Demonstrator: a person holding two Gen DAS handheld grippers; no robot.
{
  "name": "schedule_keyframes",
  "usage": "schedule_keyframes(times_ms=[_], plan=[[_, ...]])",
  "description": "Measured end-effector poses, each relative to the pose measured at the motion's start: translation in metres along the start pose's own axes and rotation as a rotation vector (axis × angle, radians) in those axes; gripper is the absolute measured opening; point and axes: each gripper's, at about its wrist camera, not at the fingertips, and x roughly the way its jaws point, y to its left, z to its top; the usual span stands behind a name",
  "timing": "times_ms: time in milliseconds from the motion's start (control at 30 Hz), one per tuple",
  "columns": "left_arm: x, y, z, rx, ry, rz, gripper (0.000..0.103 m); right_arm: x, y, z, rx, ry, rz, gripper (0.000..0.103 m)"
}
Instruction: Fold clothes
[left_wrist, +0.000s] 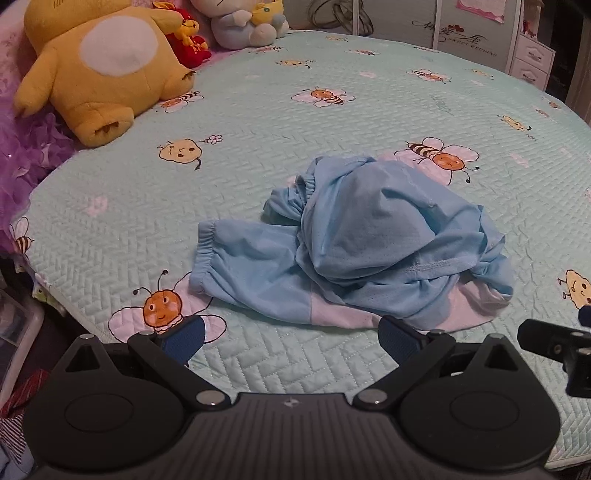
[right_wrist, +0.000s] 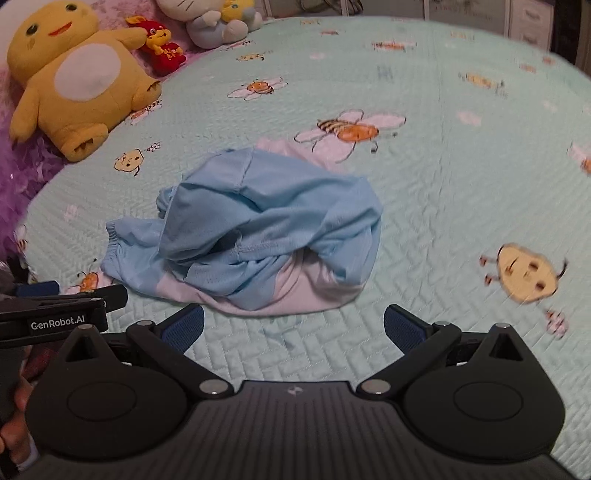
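Light-blue garment (left_wrist: 369, 240) crumpled on the bee-print bed (left_wrist: 258, 110), elastic cuff leftward, pale panel underneath, left gripper (left_wrist: 291, 339) and right gripper (right_wrist: 293, 326) both spread empty, "GenRobot.AI" on left gripper's side

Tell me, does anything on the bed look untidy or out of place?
Only the blue garment: it lies crumpled in a heap on the bee-print quilt, one elastic cuff sticking out. Nothing looks spilled or damaged.

Bee-print bedspread (right_wrist: 480, 155) blurred at right, yellow plush (left_wrist: 99, 66) head cropped.
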Motion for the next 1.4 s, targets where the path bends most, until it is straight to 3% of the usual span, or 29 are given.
schedule_keyframes(times_ms=[133, 1400], plan=[[0.0, 0.001, 0.0, -0.002, 0.003, 0.002, 0.103, -0.009, 0.012, 0.006, -0.059, -0.03, -0.06, 0.102], [0.009, -0.002, -0.005, 0.01, 0.048, -0.011, 0.103, -0.002, 0.02, 0.006, -0.081, -0.009, -0.113, 0.102]])
